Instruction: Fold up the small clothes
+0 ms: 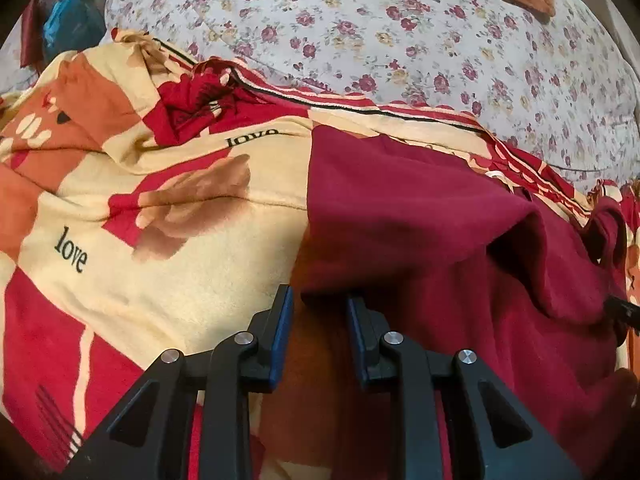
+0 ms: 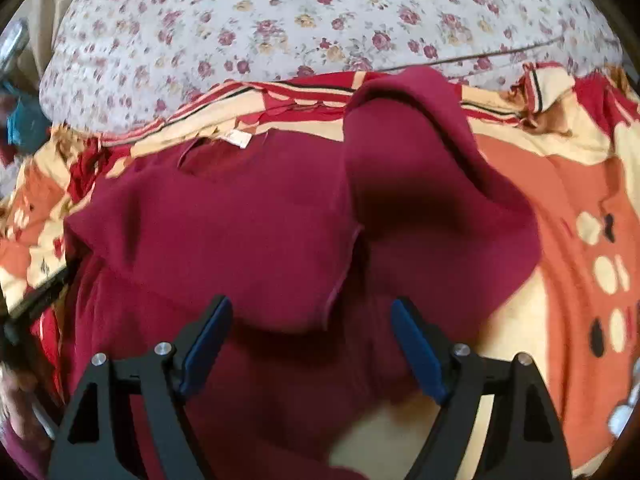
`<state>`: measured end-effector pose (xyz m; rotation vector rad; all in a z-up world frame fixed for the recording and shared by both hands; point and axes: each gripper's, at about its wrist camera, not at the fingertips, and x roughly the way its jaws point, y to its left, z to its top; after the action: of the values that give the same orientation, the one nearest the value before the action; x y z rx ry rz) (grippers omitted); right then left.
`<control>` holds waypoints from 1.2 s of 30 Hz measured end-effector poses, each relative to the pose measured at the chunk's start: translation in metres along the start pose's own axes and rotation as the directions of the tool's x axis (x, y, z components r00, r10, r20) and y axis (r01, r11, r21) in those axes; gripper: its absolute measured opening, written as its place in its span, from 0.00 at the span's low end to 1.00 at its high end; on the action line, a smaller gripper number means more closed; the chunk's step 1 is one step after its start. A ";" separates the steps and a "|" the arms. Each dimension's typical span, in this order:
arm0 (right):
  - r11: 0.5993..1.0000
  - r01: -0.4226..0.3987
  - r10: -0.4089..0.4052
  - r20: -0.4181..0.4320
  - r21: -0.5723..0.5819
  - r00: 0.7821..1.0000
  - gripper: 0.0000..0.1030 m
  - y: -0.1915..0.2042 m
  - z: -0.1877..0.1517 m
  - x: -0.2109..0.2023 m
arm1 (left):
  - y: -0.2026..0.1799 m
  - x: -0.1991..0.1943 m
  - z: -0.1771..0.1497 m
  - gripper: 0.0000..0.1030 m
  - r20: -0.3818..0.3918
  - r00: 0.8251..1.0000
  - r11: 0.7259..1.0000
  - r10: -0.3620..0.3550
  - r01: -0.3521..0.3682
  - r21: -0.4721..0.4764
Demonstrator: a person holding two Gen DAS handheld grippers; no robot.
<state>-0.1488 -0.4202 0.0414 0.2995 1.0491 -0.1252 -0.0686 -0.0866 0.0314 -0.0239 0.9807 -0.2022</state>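
A maroon top (image 2: 248, 224) is lying on the blanket (image 1: 168, 280), its neck label (image 2: 239, 139) toward the floral sheet (image 2: 280, 20) beyond the blanket. One side looks already folded: a flap is lying across the body, its edge running down toward the right gripper (image 2: 310, 312). The sleeve (image 2: 432, 184) beside that flap is bulging up loose, not flattened. The right gripper is hovering over the top with jaws gaping wide, gripping nothing. The left gripper (image 1: 318, 300) is sitting at the top's edge where it meets the blanket, jaws narrowly parted; the cloth seems to be lying past the tips, not pinched. Judging by this, the fold is about halfway, with the sleeve and the final fold-over remaining
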 end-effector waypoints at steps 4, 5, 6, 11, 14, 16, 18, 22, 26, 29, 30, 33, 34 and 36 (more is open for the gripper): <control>0.990 0.117 -0.111 0.078 -0.075 0.991 0.22 0.004 0.007 0.007 | 0.005 0.000 0.001 0.08 -0.008 1.000 1.000 -0.016 0.016 -0.014; 0.989 0.118 -0.109 0.107 -0.085 0.988 0.05 0.002 0.008 0.002 | 0.007 -0.001 0.001 0.08 -0.010 1.000 1.000 -0.022 0.022 -0.020; 0.992 0.096 -0.087 0.121 -0.078 0.989 0.05 -0.002 0.010 -0.003 | 0.009 -0.001 0.001 0.08 -0.011 1.000 0.999 -0.027 0.027 -0.025; 0.982 0.175 -0.158 0.215 -0.064 0.964 0.04 -0.024 0.020 -0.026 | 0.012 0.000 0.002 0.08 -0.012 0.999 0.999 -0.033 0.033 -0.026; 0.985 0.169 -0.163 0.108 -0.047 0.981 0.05 -0.034 0.026 -0.007 | 0.011 0.000 0.001 0.08 -0.010 1.000 0.999 -0.026 0.026 -0.022; 0.990 0.139 -0.139 0.030 -0.019 0.990 0.19 -0.037 0.026 0.000 | 0.012 -0.001 0.001 0.08 -0.012 0.999 0.999 -0.038 0.038 -0.029; 0.995 0.104 -0.104 0.045 0.002 0.994 0.39 -0.035 0.025 -0.010 | 0.016 -0.004 0.001 0.08 -0.009 0.999 0.998 -0.043 0.043 -0.039; 0.998 -0.020 0.028 0.137 -0.060 0.990 0.52 0.005 0.037 -0.039 | 0.028 -0.004 0.002 0.08 0.002 0.998 0.994 -0.065 0.065 -0.093; 0.945 -0.222 0.247 0.076 -0.239 0.966 0.59 0.082 0.065 -0.026 | 0.028 -0.005 -0.003 0.08 0.020 0.996 0.988 -0.092 0.094 -0.124; 0.880 -0.289 0.319 0.017 -0.376 0.948 0.64 0.149 0.087 0.008 | 0.026 -0.012 -0.007 0.08 0.044 0.991 0.986 -0.125 0.129 -0.102; 0.866 -0.290 0.318 0.001 -0.408 0.948 0.64 0.166 0.093 0.019 | 0.025 -0.014 -0.009 0.08 0.051 0.990 0.986 -0.135 0.139 -0.094; 0.821 -0.309 0.317 -0.067 -0.480 0.946 0.64 0.211 0.110 0.056 | 0.023 -0.012 -0.010 0.08 0.059 0.989 0.988 -0.134 0.138 -0.068; 0.806 -0.318 0.316 -0.090 -0.499 0.944 0.64 0.224 0.115 0.068 | 0.024 -0.009 -0.010 0.08 0.060 0.989 0.988 -0.136 0.140 -0.068; 0.781 -0.323 0.302 -0.129 -0.534 0.944 0.65 0.245 0.118 0.089 | 0.025 -0.001 -0.010 0.08 0.047 0.986 0.983 -0.163 0.166 -0.074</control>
<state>0.0535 -0.2186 0.0633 -0.0549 1.0114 0.4864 -0.0733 -0.0616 0.0240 -0.1799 0.9463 -0.3141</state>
